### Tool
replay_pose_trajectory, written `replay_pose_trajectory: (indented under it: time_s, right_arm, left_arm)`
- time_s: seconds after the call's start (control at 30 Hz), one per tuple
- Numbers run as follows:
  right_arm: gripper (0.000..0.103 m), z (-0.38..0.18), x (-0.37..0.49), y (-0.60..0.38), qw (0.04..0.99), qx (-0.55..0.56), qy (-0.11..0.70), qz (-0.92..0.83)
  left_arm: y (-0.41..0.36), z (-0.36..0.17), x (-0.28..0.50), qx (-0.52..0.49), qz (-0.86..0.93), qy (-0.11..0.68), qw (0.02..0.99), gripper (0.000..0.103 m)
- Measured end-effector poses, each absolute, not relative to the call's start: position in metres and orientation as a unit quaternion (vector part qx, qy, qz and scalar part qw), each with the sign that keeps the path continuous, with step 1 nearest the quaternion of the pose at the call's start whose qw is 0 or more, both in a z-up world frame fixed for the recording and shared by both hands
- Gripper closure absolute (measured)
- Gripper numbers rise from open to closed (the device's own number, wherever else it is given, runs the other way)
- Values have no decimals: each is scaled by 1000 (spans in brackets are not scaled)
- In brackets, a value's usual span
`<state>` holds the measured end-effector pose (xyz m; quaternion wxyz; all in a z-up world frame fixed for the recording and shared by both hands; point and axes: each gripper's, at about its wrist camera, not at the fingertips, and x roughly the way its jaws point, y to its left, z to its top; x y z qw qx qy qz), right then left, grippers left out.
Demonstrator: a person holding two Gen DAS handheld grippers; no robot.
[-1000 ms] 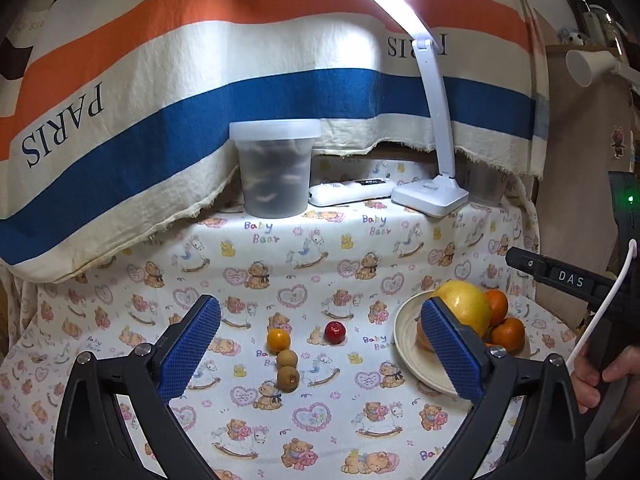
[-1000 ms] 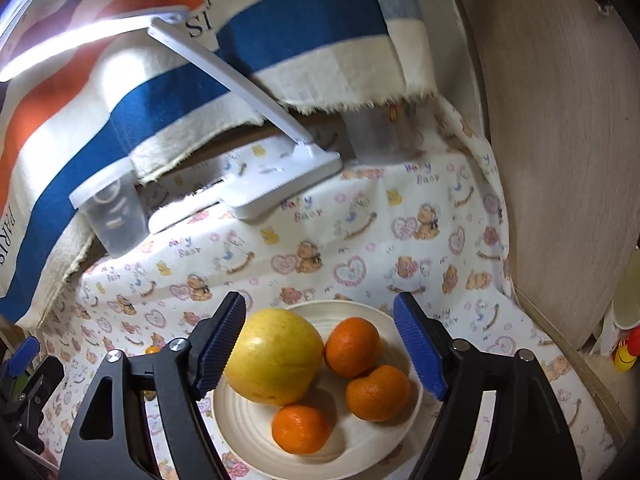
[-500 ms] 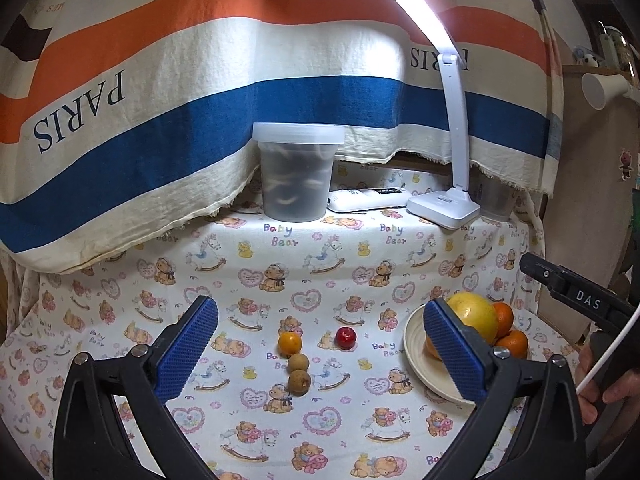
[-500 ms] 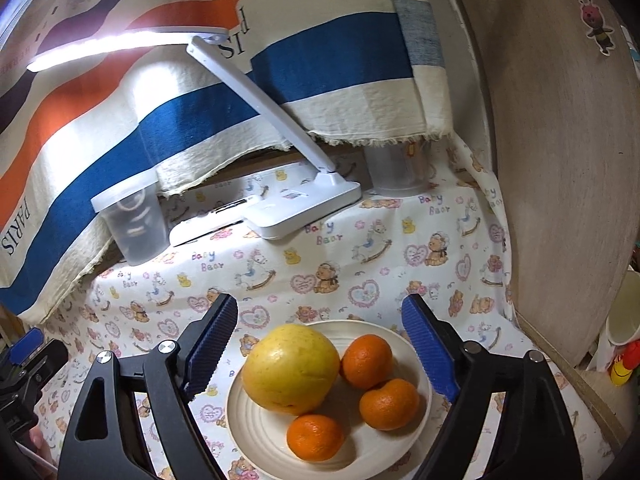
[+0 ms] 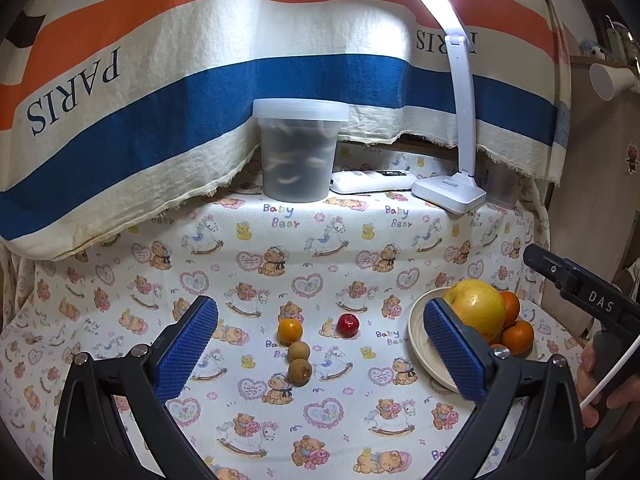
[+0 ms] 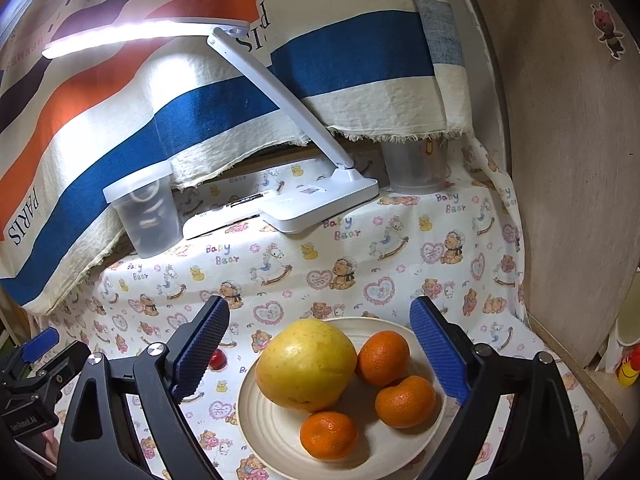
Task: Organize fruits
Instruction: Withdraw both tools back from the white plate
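2 longans [image 5: 299, 361] in near-far line

My left claw's pad [image 5: 454, 350] hides part of plate [image 5: 418, 334]. My right pad [image 6: 200, 350] half hides red fruit [image 6: 218, 359]. Tub [image 5: 298, 152] cloudy, can't tell what's inside.

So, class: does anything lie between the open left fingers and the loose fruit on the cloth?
Nothing visible. The left gripper is open and empty above the cloth, and the small orange, red fruit and two brown fruits lie unobstructed ahead of it.
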<state>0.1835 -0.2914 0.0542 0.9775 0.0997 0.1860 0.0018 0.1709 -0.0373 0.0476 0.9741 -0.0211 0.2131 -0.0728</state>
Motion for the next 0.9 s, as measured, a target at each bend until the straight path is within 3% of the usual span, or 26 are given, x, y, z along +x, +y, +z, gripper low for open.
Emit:
replay_pose_trajectory:
  time_s: [0.5,0.77,0.9]
  right_arm:
    - [10,51,184,-286,978,88,188,5]
    - [10,48,186,-278,978,78,194,16]
    - [10,45,187,-271,978,62,198,21]
  left_arm:
    - [-27,32,187,-15,-46,233,971,1]
    - [-16,13,212,-46,-69,294,952,1]
    - [-12,-4,231,-64,-75,342,934,32]
